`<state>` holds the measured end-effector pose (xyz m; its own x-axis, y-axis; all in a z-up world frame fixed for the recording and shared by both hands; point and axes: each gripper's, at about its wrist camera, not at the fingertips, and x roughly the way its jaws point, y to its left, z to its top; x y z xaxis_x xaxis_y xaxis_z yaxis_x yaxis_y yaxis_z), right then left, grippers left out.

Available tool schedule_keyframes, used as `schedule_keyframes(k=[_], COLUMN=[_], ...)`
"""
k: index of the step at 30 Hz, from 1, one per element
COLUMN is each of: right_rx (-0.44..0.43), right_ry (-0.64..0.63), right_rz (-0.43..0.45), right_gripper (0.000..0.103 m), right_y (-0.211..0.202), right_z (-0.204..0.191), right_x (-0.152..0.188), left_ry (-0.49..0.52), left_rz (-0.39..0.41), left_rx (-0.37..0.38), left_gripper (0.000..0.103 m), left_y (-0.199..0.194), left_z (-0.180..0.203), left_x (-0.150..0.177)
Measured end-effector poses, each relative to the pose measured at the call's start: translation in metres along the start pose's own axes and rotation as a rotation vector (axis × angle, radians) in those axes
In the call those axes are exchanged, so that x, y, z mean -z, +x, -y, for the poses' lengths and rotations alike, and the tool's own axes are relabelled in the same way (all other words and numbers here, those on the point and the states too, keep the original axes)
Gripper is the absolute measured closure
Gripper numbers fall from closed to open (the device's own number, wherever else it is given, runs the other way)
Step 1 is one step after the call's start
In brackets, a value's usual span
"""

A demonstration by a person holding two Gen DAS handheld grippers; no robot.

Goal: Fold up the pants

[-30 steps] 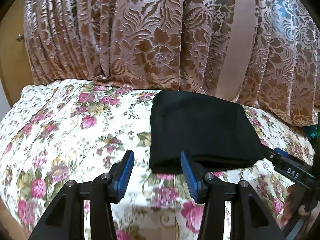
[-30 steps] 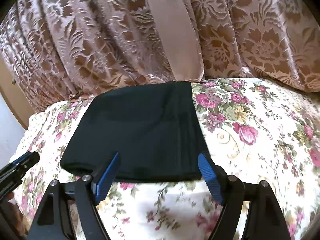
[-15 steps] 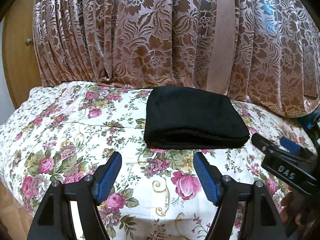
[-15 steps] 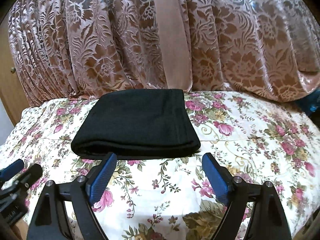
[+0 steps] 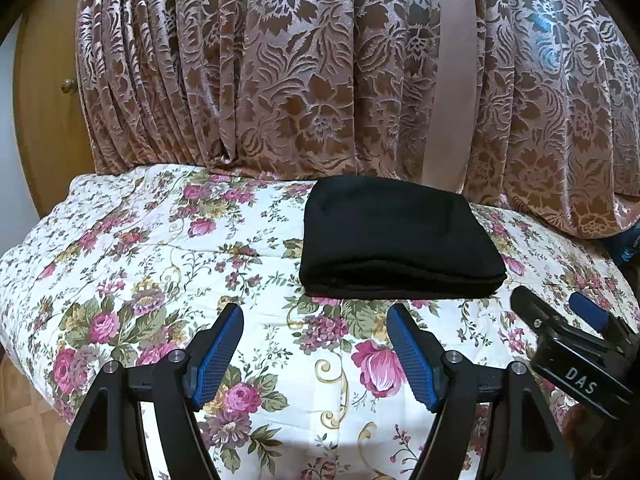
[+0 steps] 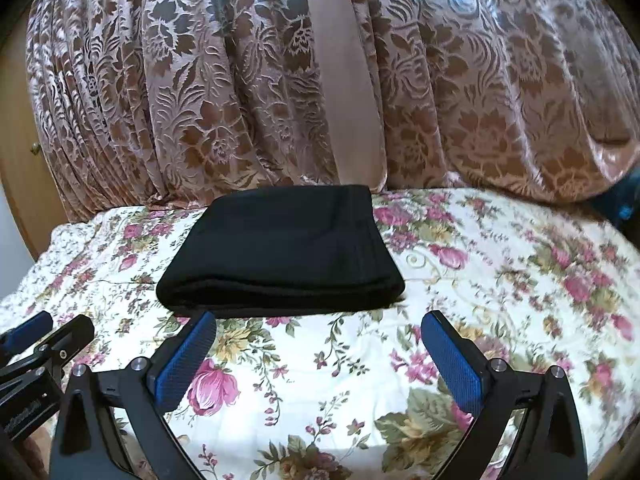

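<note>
The black pants (image 5: 396, 240) lie folded in a flat stack on the flowered bedspread (image 5: 160, 264), just before the brown curtain (image 5: 300, 72). Both the left gripper (image 5: 314, 336) and the right gripper (image 6: 318, 340) hover near the pants' front edge, jaws spread wide, holding nothing.

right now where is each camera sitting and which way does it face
Left wrist: on the left tongs, facing the folded pants on the bedspread, curtain behind; the right tongs show at its right edge.
Right wrist: on the right tongs, facing the same pants; the left tongs poke in at its left.
Shared: pants, bedspread, curtain.
</note>
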<state>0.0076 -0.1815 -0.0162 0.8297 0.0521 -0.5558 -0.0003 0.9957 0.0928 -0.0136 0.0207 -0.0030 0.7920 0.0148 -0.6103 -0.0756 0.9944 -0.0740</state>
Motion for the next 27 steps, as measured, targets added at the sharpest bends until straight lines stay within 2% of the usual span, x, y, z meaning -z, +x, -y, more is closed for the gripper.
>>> schedule_keyframes(k=[6, 12, 27], right_rx=[0.021, 0.048, 0.033], right_ry=[-0.051, -0.031, -0.041], right_rz=[0.051, 0.03, 0.018], right_gripper=[0.0, 0.0, 0.0], right_y=[-0.011, -0.011, -0.013], right_z=[-0.003, -0.003, -0.008], right_x=[0.003, 0.003, 0.01], left_ry=[0.003, 0.005, 0.009], left_rz=[-0.004, 0.0, 0.014], left_rx=[-0.01, 0.002, -0.002], left_gripper=[0.028, 0.028, 0.028], left_y=[-0.001, -0.004, -0.01], left_z=[0.001, 0.002, 0.002], left_x=[0.001, 0.0, 0.003])
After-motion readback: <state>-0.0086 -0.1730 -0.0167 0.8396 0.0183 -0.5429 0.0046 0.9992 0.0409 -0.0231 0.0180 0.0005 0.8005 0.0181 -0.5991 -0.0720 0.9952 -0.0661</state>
